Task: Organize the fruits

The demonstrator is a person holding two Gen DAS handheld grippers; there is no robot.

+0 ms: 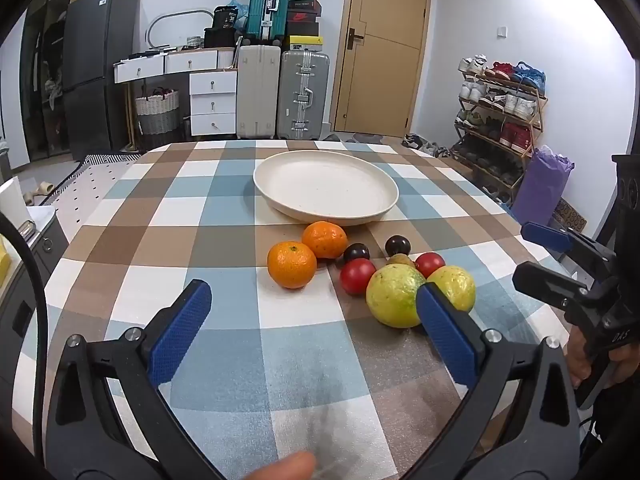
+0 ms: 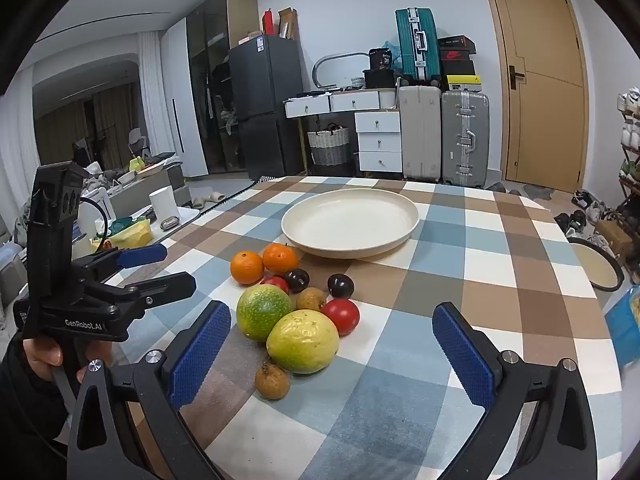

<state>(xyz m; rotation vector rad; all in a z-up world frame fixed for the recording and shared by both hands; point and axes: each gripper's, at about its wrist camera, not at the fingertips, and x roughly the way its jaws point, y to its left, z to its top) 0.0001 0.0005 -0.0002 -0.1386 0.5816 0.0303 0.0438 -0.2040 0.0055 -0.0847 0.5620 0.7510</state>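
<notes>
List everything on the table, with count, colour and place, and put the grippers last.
plate: 1, cream, empty, behind the fruit
oranges: 2, orange, side by side nearest the plate
tomatoes: 2, red, in the cluster
plums: 2, dark purple, mid cluster
green-yellow fruits: 2, front of cluster
small brown fruits: 2, one in front, one mid cluster
tablecloth: 1, blue, brown and white checks
left gripper: 1, black with blue pads, open
right gripper: 1, same, open

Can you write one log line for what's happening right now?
left gripper: open, empty | right gripper: open, empty | fruits: on tablecloth | plate: empty
</notes>
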